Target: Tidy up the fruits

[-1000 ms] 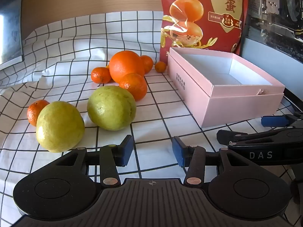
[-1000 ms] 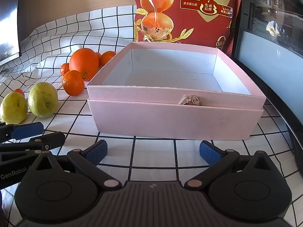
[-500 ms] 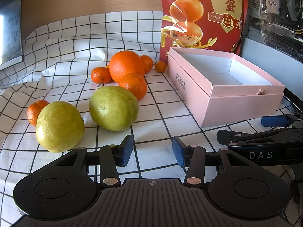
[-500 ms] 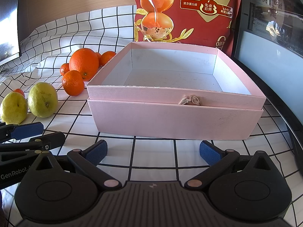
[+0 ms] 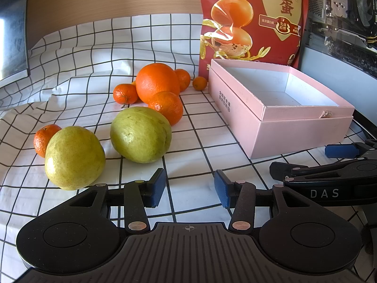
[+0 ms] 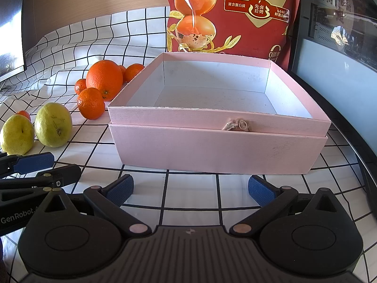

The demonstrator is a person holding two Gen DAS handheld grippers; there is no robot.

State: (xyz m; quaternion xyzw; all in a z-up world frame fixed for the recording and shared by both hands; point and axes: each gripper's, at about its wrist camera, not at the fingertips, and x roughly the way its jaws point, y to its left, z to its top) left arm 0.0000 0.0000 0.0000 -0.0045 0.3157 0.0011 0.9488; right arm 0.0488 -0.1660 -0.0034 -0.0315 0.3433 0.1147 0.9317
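while both tools sit idle, left gripper [image 5: 189, 188] and right gripper [image 6: 190, 188] gape with nothing between the pads. pink box [image 6: 219, 151]: bare inside. 2 green fruits [image 5: 141, 134], oranges [image 5: 157, 82] beside it. advice: straddle nearest green fruit's middle, squeeze gently.

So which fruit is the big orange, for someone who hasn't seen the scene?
Find the open pink box on the checked cloth. Left of it lies a cluster of orange fruit. The big orange is its largest, roundest piece, dwarfing the mandarins touching it.
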